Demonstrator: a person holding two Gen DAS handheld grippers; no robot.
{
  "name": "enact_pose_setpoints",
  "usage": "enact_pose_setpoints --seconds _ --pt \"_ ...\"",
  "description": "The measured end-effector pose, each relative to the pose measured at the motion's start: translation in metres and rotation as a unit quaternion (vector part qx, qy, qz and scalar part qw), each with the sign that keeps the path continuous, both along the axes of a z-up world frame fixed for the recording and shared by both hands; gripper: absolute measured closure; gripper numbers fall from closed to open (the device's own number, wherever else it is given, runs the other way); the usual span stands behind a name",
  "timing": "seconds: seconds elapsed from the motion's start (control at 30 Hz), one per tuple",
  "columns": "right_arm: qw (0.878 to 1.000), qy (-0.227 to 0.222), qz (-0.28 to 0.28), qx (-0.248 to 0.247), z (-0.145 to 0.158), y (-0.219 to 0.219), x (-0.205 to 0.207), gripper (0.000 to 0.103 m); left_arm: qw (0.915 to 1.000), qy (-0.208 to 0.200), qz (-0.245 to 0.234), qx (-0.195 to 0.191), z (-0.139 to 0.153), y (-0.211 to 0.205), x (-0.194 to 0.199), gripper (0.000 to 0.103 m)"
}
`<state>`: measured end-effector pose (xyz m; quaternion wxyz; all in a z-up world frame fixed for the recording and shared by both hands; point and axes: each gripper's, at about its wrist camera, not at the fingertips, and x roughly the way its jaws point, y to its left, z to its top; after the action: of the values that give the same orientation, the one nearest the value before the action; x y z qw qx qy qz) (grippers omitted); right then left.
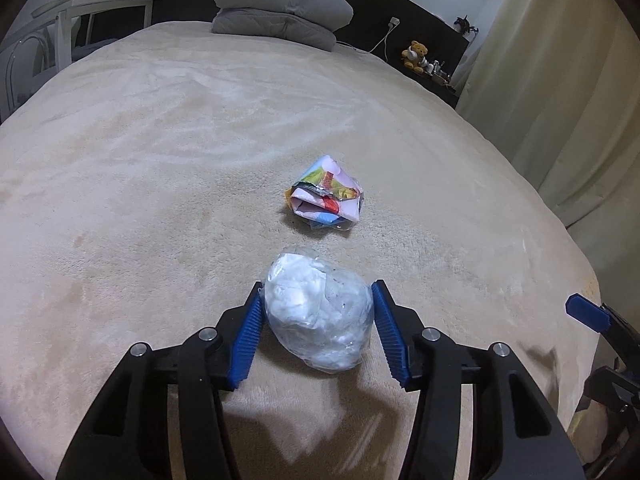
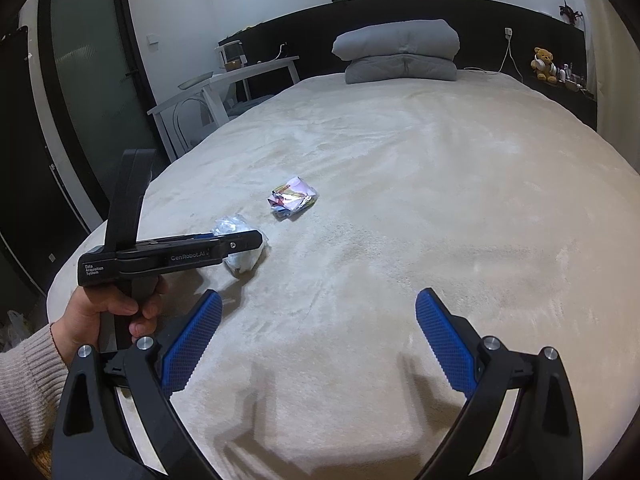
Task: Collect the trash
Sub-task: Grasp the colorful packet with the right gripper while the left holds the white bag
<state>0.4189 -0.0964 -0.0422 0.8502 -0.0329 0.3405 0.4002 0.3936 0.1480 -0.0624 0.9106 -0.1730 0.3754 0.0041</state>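
Observation:
A crumpled clear plastic bag stuffed with white tissue (image 1: 320,316) lies on the beige bed cover (image 1: 160,160). My left gripper (image 1: 317,288) has a blue pad against each of its sides and is shut on it; in the right wrist view the bag (image 2: 244,260) shows under that gripper (image 2: 240,242), which a hand (image 2: 108,308) holds. A crumpled colourful foil wrapper (image 1: 326,196) (image 2: 292,198) lies just beyond, untouched. My right gripper (image 2: 319,295) hovers open over bare cover to the right, nothing between its fingers; one of its fingers (image 1: 586,312) shows in the left wrist view.
A folded grey quilt (image 1: 280,12) sits at the head of the bed by the dark headboard. A white table and chair (image 2: 224,80) stand left of the bed; a curtain (image 1: 560,80) and a shelf with a teddy bear (image 1: 416,54) are on the right.

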Motion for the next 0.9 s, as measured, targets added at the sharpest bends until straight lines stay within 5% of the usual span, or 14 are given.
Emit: enact_pose_setpoints --seconds 0.37,0.9 --pt "1.000 0.001 -0.002 0.004 -0.002 0.024 0.010 0.007 0.9993 -0.034 0.014 -0.003 0.024 0.014 -0.029 0.051" --pt "0.998 -0.033 0.024 -0.053 -0.020 0.114 0.063 0.007 0.9977 -0.061 0.029 -0.005 0.038 0.044 -0.063 0.051"
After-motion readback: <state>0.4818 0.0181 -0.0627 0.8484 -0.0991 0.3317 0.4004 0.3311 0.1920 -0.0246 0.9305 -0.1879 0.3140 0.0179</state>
